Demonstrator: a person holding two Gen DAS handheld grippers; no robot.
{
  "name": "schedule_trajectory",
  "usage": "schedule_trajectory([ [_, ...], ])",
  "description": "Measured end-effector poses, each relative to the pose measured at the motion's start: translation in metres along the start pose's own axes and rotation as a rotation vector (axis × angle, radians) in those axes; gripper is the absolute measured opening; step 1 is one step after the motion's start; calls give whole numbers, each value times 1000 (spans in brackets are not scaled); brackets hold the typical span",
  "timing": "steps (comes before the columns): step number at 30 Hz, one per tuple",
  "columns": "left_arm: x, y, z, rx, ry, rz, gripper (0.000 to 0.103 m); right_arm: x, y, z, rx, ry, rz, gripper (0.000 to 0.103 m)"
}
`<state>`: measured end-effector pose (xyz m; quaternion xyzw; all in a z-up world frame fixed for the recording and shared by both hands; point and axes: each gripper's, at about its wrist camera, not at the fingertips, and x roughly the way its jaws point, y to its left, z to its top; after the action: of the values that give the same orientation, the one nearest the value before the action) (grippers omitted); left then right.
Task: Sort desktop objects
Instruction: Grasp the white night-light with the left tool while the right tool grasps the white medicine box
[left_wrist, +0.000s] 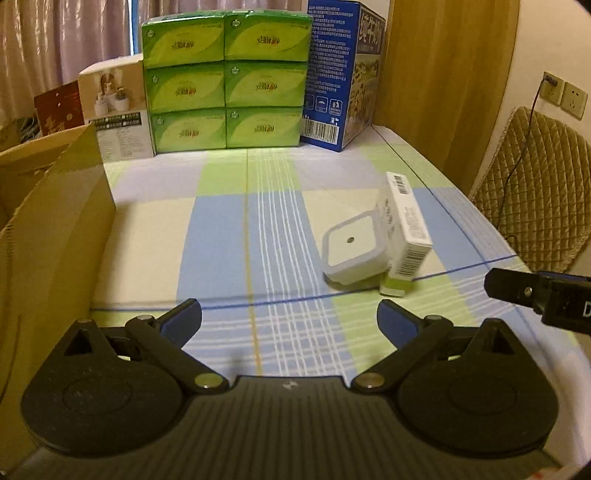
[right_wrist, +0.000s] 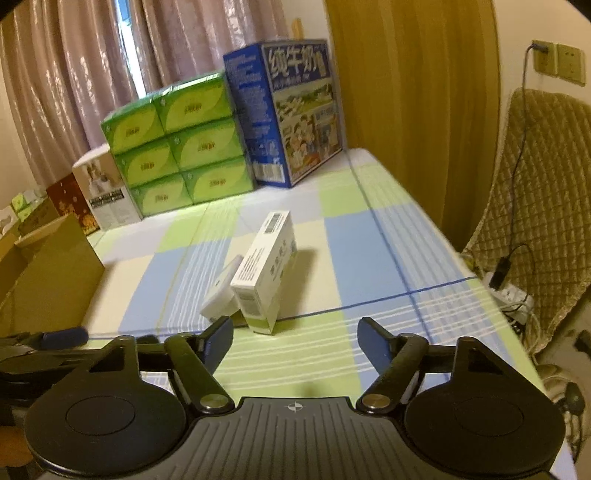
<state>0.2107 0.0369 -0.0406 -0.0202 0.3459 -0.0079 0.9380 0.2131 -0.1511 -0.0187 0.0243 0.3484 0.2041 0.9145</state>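
Observation:
A white carton with barcodes (left_wrist: 406, 229) lies on the checked tablecloth (left_wrist: 229, 229), leaning on a white square device with a small round dot (left_wrist: 351, 247). Both also show in the right wrist view, the carton (right_wrist: 264, 269) in front of the device (right_wrist: 221, 295). My left gripper (left_wrist: 290, 317) is open and empty, short and left of them. My right gripper (right_wrist: 295, 338) is open and empty, just short of the carton. Its finger shows in the left wrist view (left_wrist: 517, 290). A left finger (right_wrist: 64, 338) shows in the right wrist view.
An open cardboard box (left_wrist: 55, 240) stands at the table's left edge. At the back stand stacked green tissue packs (left_wrist: 225, 85), a blue milk carton box (left_wrist: 340, 74) and a white box (left_wrist: 118, 110). A padded chair (left_wrist: 535, 192) stands right of the table.

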Motion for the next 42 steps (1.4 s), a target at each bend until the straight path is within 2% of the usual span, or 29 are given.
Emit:
schedule_trajectory([
  [4, 12, 6, -5, 38, -24, 15, 101, 16, -4, 6, -10, -11, -10, 64],
  [7, 14, 9, 1, 59, -23, -9, 101, 29, -6, 11, 13, -10, -13, 59],
  [10, 18, 8, 6, 96, 11, -7, 101, 41, 0, 13, 7, 2, 8, 54],
  [16, 29, 15, 3, 43, 65, -44, 101, 58, 11, 18, -18, 17, 49, 38],
  [22, 30, 14, 1, 72, 63, -36, 101, 64, 26, 22, -63, 0, 74, 38],
  [32, 41, 27, 8, 7, 64, -57, 101, 87, 30, 25, -93, 10, 25, 38],
  [34, 44, 30, 11, -13, 56, -63, 101, 90, 28, 24, -102, 13, 22, 33],
  [35, 46, 31, 12, -21, 53, -64, 101, 91, 27, 23, -105, 18, 20, 27],
  [38, 50, 33, 16, -37, 52, -78, 101, 91, 23, 21, -114, 25, 6, 22],
  [42, 53, 32, 20, -59, 44, -115, 101, 85, 18, 18, -147, 32, -20, 21],
])
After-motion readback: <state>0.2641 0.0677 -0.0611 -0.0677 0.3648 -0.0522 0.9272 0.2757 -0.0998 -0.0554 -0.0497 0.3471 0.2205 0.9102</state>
